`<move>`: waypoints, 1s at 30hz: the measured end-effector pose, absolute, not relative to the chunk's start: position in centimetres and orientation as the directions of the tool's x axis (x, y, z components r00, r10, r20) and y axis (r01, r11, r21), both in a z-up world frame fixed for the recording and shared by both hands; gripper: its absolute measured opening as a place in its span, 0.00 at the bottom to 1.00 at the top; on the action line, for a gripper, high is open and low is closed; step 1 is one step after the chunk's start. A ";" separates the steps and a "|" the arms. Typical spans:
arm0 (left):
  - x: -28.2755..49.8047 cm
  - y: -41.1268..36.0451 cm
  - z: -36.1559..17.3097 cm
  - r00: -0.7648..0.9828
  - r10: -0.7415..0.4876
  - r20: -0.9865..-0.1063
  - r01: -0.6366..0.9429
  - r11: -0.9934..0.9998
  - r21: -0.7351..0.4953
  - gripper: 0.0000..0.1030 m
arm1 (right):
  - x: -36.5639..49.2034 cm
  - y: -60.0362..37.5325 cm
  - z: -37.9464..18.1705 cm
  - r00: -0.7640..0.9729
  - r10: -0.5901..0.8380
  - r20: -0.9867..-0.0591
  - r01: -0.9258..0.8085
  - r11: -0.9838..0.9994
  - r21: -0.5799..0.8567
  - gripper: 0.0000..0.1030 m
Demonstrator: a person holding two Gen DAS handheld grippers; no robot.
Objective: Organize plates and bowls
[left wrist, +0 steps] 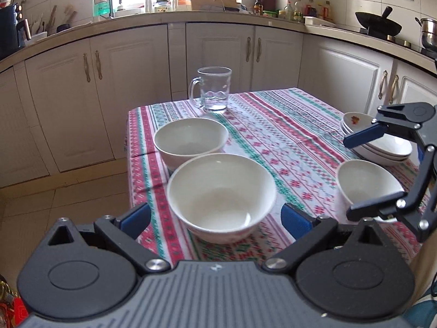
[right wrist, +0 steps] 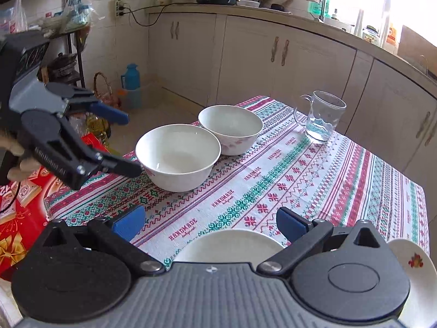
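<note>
Our left gripper [left wrist: 215, 216] tilts down, jaws spread wide and empty around the near bowl [left wrist: 221, 194]; the far bowl [left wrist: 190, 139] touches it at eleven o'clock. Our right gripper [right wrist: 210, 221] gapes empty over a small bowl [right wrist: 232, 243]. The stacked plates [left wrist: 382, 147] sit at three o'clock, the glass mug [left wrist: 214, 88] at twelve.

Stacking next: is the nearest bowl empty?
Empty: the nearest bowl stands upright with its white inside bare in both views.
</note>
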State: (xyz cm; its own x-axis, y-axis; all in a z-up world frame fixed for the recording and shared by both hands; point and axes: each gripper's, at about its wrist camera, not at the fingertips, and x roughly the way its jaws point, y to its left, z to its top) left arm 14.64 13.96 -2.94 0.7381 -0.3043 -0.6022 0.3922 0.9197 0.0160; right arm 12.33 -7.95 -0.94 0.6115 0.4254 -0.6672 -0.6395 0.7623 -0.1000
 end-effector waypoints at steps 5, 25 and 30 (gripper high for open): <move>17.0 14.9 -3.2 0.723 -0.322 -0.611 0.402 0.916 -0.008 0.98 | 13.5 -6.1 -1.1 0.595 0.427 -0.681 -0.654 0.750 -0.101 1.00; 22.2 15.4 -5.1 0.617 -0.372 -0.693 0.433 0.896 -0.095 0.93 | 17.3 -1.4 -3.3 0.525 0.428 -0.735 -0.716 0.690 -0.110 1.00; 22.4 15.7 -5.1 0.608 -0.388 -0.692 0.441 0.891 -0.112 0.86 | 17.8 -1.0 -3.7 0.504 0.439 -0.744 -0.730 0.677 -0.095 1.00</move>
State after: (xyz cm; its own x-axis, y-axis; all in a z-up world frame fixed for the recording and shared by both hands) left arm 22.41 15.70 -5.08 0.6084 -0.3883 -0.6922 0.4406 0.8907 -0.1124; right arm 17.84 -0.96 -3.70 0.5039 0.4391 -0.7438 -0.7299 0.6769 -0.0949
